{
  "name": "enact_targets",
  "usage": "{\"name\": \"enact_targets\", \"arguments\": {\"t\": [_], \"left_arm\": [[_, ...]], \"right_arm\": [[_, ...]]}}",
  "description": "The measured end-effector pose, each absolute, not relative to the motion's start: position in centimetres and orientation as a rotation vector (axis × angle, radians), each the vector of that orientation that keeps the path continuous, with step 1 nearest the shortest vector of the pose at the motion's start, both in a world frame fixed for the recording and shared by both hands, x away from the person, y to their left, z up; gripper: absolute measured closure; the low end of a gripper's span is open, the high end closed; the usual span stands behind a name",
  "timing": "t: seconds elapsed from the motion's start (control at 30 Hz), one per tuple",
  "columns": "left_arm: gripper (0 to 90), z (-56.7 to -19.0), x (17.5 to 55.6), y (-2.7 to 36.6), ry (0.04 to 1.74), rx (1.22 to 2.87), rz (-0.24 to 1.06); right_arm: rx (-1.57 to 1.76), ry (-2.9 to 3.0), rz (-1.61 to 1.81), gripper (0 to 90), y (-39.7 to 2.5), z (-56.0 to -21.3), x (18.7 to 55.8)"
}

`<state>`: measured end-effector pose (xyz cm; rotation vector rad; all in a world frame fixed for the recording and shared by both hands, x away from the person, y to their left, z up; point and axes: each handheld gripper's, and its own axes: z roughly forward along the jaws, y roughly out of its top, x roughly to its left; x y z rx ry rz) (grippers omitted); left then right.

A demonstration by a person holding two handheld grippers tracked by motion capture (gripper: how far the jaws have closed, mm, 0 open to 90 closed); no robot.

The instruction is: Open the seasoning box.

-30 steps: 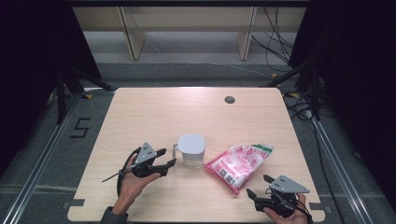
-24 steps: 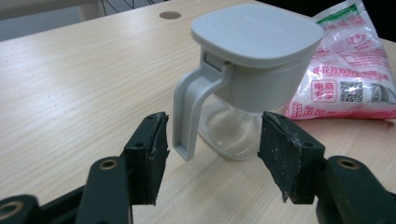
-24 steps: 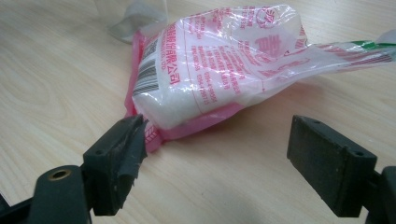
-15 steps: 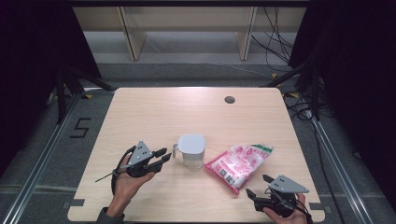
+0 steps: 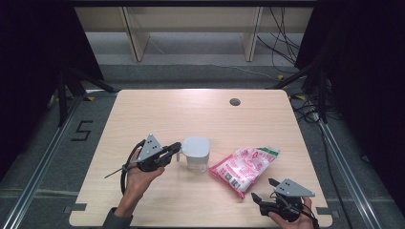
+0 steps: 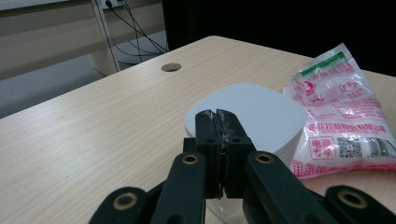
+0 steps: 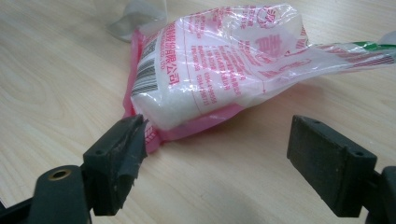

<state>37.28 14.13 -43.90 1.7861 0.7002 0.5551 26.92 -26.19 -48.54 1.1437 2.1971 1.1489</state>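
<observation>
A clear container with a white lid (image 5: 196,148) stands near the middle of the wooden table (image 5: 191,109). My left gripper (image 5: 175,150) is shut, its tips against the container's left side by the handle. In the left gripper view the closed jaws (image 6: 216,114) end at the lid's (image 6: 252,112) near edge, with nothing visible between them. A pink and clear bag of white granules (image 5: 243,167) lies to the right of the container. My right gripper (image 5: 262,188) is open just short of the bag's near end (image 7: 219,60), not touching it.
A round cable hole (image 5: 234,101) sits near the table's far edge. The table's front edge is close behind both hands. Shelving legs and loose cables lie on the floor beyond the table.
My left gripper has shifted slightly by the container's handle side and stays shut. The right gripper, the bag and the container have not moved.
</observation>
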Motion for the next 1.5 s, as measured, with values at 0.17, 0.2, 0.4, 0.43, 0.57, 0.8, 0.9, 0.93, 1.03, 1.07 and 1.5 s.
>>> {"name": "enact_targets", "arguments": {"t": [0.17,0.2,0.4,0.43,0.57,0.8,0.9,0.93,1.03,1.07,1.5], "left_arm": [[87.0,-44.3,38.4,13.7,0.742,1.777,0.512],[87.0,-44.4,38.4,13.6,0.731,1.784,0.518],[86.4,-44.7,38.7,13.2,0.73,1.803,0.528],[86.5,-44.7,38.8,13.2,0.726,1.802,0.53],[86.5,-44.7,38.8,13.2,0.725,1.8,0.531],[86.2,-45.0,38.9,13.4,0.742,1.769,0.506],[86.3,-45.0,38.9,13.5,0.733,1.77,0.513],[86.3,-45.0,38.9,13.5,0.738,1.769,0.508],[86.3,-45.1,38.9,13.7,0.742,1.769,0.513],[86.3,-45.1,38.8,13.7,0.755,1.764,0.508],[86.4,-45.1,38.9,13.8,0.745,1.759,0.49]], "right_arm": [[1.134,2.194,1.162,21.7,-26.3,-48.4,26.9],[1.134,2.192,1.159,22.0,-26.3,-48.3,26.9],[1.142,2.181,1.158,22.1,-26.1,-48.3,26.7],[1.126,2.192,1.167,22.1,-26.2,-48.3,26.8],[1.129,2.18,1.176,20.7,-26.0,-48.3,26.8],[1.03,2.078,1.259,16.4,-25.4,-47.2,26.9],[0.98,2.068,1.279,23.3,-24.3,-46.7,27.6],[0.942,2.085,1.28,26.9,-23.9,-46.5,28.0],[0.874,2.087,1.304,35.0,-22.7,-46.3,29.0],[0.889,2.111,1.315,39.2,-22.4,-46.3,29.2],[0.83,2.186,1.429,83.6,-17.8,-45.7,34.1]]}}
